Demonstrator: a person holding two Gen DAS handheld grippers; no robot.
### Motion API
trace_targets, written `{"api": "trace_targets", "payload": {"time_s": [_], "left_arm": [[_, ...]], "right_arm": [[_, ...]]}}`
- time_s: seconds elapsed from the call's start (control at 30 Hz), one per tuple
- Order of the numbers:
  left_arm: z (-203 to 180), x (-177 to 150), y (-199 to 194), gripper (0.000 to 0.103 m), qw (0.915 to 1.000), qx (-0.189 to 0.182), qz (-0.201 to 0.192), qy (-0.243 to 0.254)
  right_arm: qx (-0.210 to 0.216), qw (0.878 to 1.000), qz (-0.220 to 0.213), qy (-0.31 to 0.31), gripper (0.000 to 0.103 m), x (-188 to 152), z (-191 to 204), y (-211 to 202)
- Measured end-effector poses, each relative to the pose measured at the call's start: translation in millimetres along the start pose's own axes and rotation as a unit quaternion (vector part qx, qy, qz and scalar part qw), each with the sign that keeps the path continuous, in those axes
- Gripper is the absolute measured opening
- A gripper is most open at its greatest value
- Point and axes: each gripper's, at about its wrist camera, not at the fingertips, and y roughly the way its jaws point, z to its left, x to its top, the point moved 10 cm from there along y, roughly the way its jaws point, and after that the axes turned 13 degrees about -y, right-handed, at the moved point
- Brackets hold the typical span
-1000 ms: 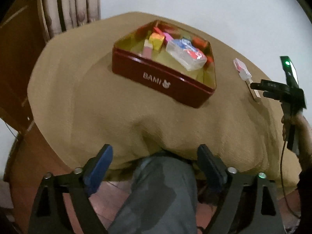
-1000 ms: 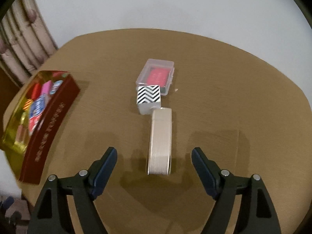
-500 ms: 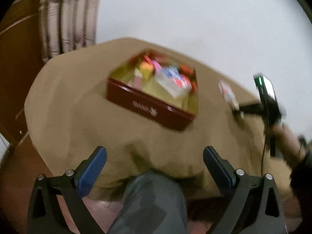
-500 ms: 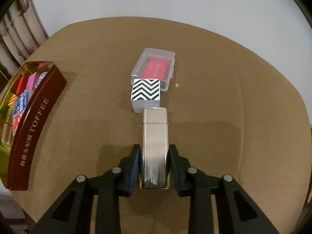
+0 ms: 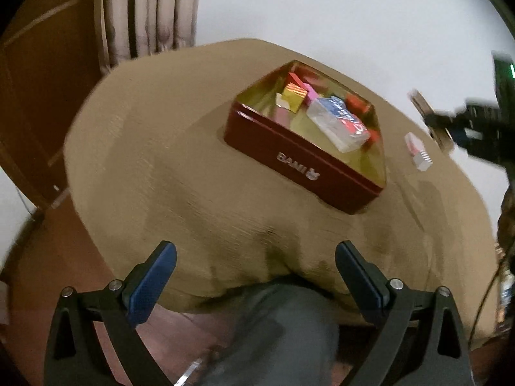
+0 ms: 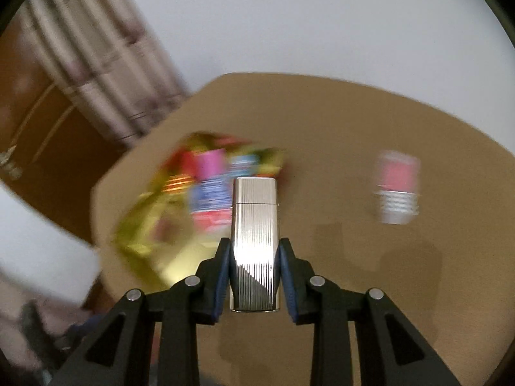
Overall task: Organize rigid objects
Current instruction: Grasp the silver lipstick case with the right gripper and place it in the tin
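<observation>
Right wrist view shows the right gripper [image 6: 254,268] clamped on a ribbed silver lighter [image 6: 254,244], its blue pads pressing the lighter's two narrow sides, the lighter standing lengthwise out past the fingertips and clear of the table [image 6: 354,128]. Beyond it, blurred, lies the red tin [image 6: 199,199] with its gold lining and a jumble of coloured things inside. Off to the right, well apart from the tin, two small things are left on the brown cloth: a clear case with a red inside [image 6: 399,170] and, touching its near end, a small box with striped top [image 6: 397,204].

From the left wrist view the left gripper [image 5: 256,267] hangs near the table's front edge with its jaws spread wide and nothing between them, above a grey trouser leg [image 5: 273,328]. The tin [image 5: 304,164] sits about mid-table, already holding a clear packet and several red, pink and yellow blocks.

So the sorting looks well advanced: most pieces are in the tin, the lighter is lifted and seemingly bound for it, and the case and striped box seem to be what remains. The drop into the tin is not yet made
</observation>
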Motion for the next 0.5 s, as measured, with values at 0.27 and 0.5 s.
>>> {"api": "trace_targets", "payload": {"time_s": [0.27,0.5], "left_arm": [[4.2,12.0,-11.6,0.098,0.9991,0.017,-0.031,0.024],[3.8,12.4,-5.9,0.098,0.9987,0.015,-0.023,0.042]], "right_arm": [[0.079,0.995,0.052,-0.041,0.029,13.0,88.1,77.1],[0.046,0.993,0.089,-0.067,0.029,-1.4,90.4,120.5]]}}
